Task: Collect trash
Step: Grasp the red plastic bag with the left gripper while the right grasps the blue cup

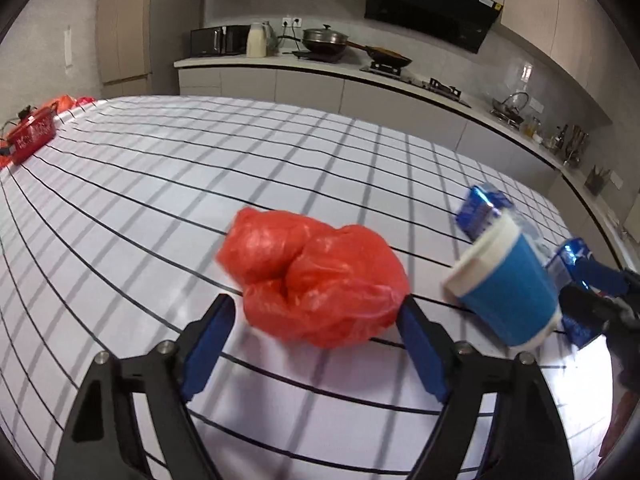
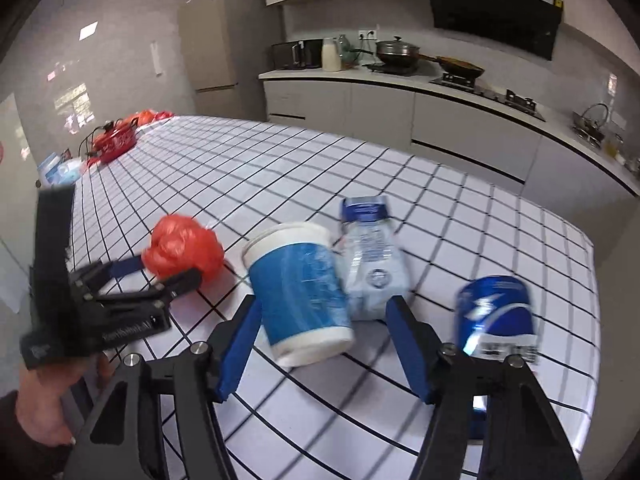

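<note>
A crumpled red plastic bag [image 1: 316, 276] [image 2: 182, 248] lies on the checked tablecloth [image 1: 160, 184]. My left gripper [image 1: 316, 304] [image 2: 168, 270] is open, with the near part of the bag between its blue pads. A blue and white paper cup [image 2: 300, 288] [image 1: 508, 284] lies on its side. My right gripper [image 2: 324, 304] [image 1: 580, 284] is open around the cup; its left pad is at the cup's wall and its right pad stands apart from it. Behind the cup lies a crushed clear bottle [image 2: 372, 256] [image 1: 484, 208]. A blue can [image 2: 496, 312] stands outside the right finger.
A red pot [image 2: 114, 142] [image 1: 32, 136] with a cord and some red bags sits at the table's far left corner. Blue packs [image 2: 60, 170] lie beyond the left edge. A kitchen counter [image 2: 440, 84] with pans runs behind. A person's hand [image 2: 40, 408] holds the left gripper.
</note>
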Demonstrator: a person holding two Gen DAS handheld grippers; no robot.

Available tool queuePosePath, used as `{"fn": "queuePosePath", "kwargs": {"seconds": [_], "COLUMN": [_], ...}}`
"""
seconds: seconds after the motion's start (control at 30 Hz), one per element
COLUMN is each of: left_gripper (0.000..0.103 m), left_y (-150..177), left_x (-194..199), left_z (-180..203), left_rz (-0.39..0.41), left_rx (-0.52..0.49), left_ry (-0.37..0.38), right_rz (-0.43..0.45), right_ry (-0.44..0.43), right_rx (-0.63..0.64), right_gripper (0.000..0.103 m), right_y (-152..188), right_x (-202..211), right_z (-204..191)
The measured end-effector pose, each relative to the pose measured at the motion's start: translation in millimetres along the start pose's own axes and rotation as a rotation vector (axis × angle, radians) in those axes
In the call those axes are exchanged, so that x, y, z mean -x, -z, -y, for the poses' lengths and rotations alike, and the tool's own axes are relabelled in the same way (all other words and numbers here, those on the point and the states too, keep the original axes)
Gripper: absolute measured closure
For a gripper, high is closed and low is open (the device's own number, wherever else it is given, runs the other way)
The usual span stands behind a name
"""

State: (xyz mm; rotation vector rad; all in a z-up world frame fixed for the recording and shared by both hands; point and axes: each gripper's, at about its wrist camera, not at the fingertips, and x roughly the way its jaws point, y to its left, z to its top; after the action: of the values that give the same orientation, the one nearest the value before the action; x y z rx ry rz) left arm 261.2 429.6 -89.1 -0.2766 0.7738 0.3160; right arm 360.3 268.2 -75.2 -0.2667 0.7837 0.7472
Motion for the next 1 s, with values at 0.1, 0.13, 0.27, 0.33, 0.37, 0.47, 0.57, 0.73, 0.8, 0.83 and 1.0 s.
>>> {"fn": "queuePosePath", "kwargs": {"seconds": [0.1,0.13,0.27,0.33,0.37,0.47,0.57,0.73,0.8,0.83,1.0], "left_gripper": [0.020,0.020,0.020,0.019,0.018,0.018,0.018,0.019,0.035,0.061,0.084], "left_y": [1.6,2.9,3.3,0.4,-1.6,-9.6,-15.0,-21.5,-22.8,-22.8,-18.1], "left_x": [3.6,6.0,14.5,19.1,18.1,9.4,1.7,-20.8,-27.7,-29.3,-18.1], "left_z": [-14.9,-20.0,-33.3,-32.1,-30.9,-28.5,-28.7,-24.6,-23.3,-22.7,-19.9], "left_rz": [-0.003,-0.002,0.011,0.033,0.038,0.025,0.022,-0.023,-0.039,-0.051,-0.029], "left_rx": [0.011,0.015,0.038,0.046,0.046,0.045,0.070,0.076,0.078,0.078,0.052], "left_ry": [-0.010,-0.014,-0.016,0.000,0.005,0.026,0.060,0.072,0.098,0.113,0.139], "right_rz": [-0.044,-0.055,-0.056,-0.053,-0.054,-0.050,-0.064,-0.053,-0.045,-0.047,-0.014], "right_ry": [-0.010,-0.019,-0.050,-0.062,-0.064,-0.052,-0.055,-0.062,-0.071,-0.078,-0.082], "right_rx": [-0.008,-0.016,-0.026,-0.026,-0.026,-0.020,-0.014,-0.003,-0.009,-0.011,0.011], "right_gripper": [0.036,0.036,0.036,0.036,0.036,0.036,0.036,0.042,0.044,0.045,0.046], "right_y": [3.2,4.6,5.2,2.6,1.5,-3.6,-7.0,-10.2,-12.1,-12.3,-11.8], "right_x": [-22.0,-28.8,-37.2,-40.7,-42.9,-51.9,-63.2,-70.3,-70.4,-70.8,-56.6], "right_z": [-6.5,-7.9,-15.3,-20.4,-21.4,-24.2,-25.6,-23.8,-22.1,-21.8,-30.4]}}
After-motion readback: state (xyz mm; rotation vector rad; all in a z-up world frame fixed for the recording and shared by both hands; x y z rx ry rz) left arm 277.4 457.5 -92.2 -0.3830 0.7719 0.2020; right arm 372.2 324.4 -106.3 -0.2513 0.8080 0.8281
